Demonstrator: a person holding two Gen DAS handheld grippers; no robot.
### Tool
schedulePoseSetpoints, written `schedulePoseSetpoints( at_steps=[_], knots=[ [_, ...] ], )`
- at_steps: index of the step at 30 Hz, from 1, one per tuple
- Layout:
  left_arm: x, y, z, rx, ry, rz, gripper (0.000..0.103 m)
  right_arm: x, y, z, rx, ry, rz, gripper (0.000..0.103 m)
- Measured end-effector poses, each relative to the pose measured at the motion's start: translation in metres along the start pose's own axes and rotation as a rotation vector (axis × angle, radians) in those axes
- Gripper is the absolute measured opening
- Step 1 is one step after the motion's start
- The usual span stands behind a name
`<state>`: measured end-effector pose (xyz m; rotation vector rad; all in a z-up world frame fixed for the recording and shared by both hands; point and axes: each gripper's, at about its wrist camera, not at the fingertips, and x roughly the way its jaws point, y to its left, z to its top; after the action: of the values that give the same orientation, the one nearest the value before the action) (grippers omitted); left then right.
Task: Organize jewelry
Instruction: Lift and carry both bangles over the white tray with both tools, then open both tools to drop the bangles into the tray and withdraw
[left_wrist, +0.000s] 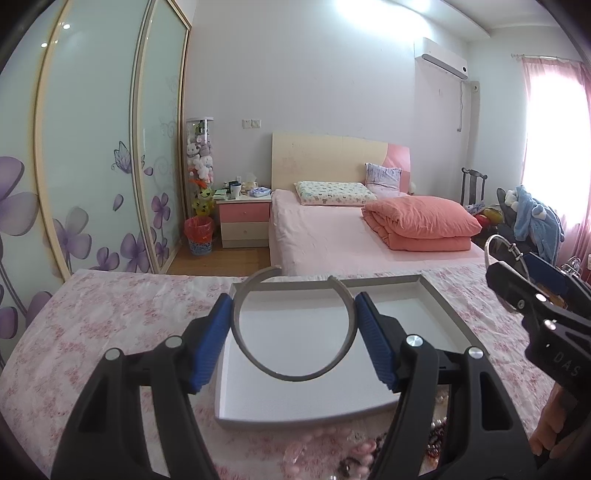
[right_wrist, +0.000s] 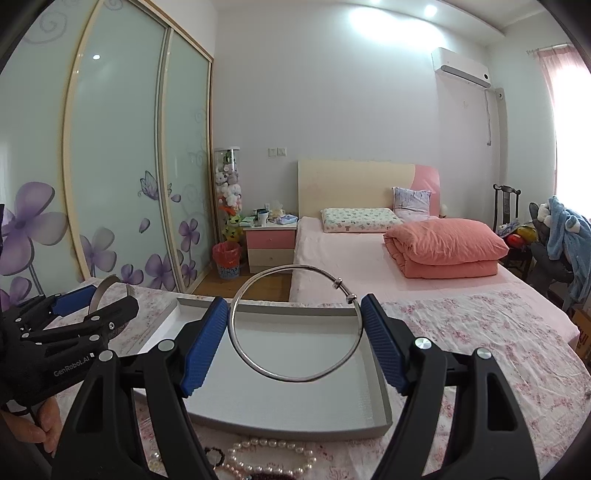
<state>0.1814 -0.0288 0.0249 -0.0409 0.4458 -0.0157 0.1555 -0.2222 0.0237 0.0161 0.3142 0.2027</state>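
My left gripper (left_wrist: 293, 301) is shut on a wide grey cuff bangle (left_wrist: 295, 376), blue pads pressing its two sides, held above a shallow white tray (left_wrist: 314, 402). At the right edge of the same view my right gripper (left_wrist: 517, 273) carries a thin ring (left_wrist: 488, 249). In the right wrist view the right gripper (right_wrist: 294, 302) is shut on that thin silver bangle (right_wrist: 295, 379), which has two small beads at its top, over the tray (right_wrist: 295, 410). My left gripper (right_wrist: 98, 302) shows at the left with the cuff (right_wrist: 107, 282).
The tray rests on a table under a pink floral cloth (left_wrist: 110, 332). A pearl necklace (right_wrist: 269, 448) and pink beads (left_wrist: 354, 454) lie in front of the tray. A hand (right_wrist: 40, 424) holds the left tool. Beyond the table stands a pink bed (left_wrist: 351, 236).
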Motion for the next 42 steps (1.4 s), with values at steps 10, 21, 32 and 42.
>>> schedulePoseSetpoints(
  at_steps=[10, 21, 32, 42],
  knots=[
    [0.062, 0.006, -0.003, -0.015, 0.087, -0.012, 0.066, 0.068, -0.011, -0.015, 0.05, 0.139, 0.033, 0.074],
    [0.112, 0.007, -0.015, -0.053, 0.204, -0.041, 0.067, 0.107, -0.017, -0.033, 0.093, 0.288, 0.065, 0.074],
    [0.095, 0.028, -0.006, -0.103, 0.159, 0.005, 0.073, 0.091, -0.023, -0.027, 0.105, 0.259, 0.055, 0.078],
    [0.059, 0.036, -0.012, -0.098, 0.141, 0.022, 0.073, 0.062, -0.036, -0.028, 0.095, 0.242, 0.028, 0.078]
  ],
)
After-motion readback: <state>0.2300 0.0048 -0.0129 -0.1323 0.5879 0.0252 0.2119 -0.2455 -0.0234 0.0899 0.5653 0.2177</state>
